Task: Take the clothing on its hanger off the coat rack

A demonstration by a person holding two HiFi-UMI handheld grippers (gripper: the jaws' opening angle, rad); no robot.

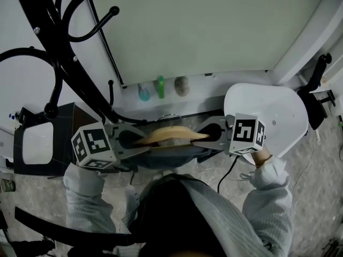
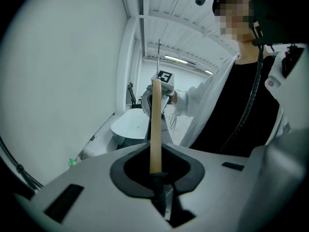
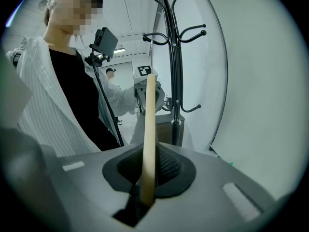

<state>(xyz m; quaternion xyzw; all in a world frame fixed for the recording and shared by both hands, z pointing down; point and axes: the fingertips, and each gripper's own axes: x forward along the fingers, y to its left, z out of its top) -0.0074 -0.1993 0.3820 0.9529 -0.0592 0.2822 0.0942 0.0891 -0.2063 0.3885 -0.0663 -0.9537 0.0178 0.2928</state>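
Observation:
A pale wooden hanger (image 1: 171, 135) lies level between my two grippers, in front of the person's chest. Dark blue-grey clothing (image 1: 172, 155) hangs from it underneath. My left gripper (image 1: 131, 141) is shut on the hanger's left end, and my right gripper (image 1: 214, 135) is shut on its right end. In the left gripper view the hanger (image 2: 155, 129) runs straight out from the left gripper (image 2: 159, 178) towards the other one. The right gripper view shows the hanger (image 3: 148, 139) pinched in the right gripper (image 3: 142, 197). The black coat rack (image 1: 64, 63) stands apart at the upper left.
A white round seat (image 1: 268, 111) stands at the right by the wall. A black box (image 1: 37, 143) sits at the rack's foot on the left. Small coloured items (image 1: 160, 86) line the wall's base. A black cable (image 1: 228, 173) trails on the floor. The coat rack's hooks (image 3: 186, 33) curve outward.

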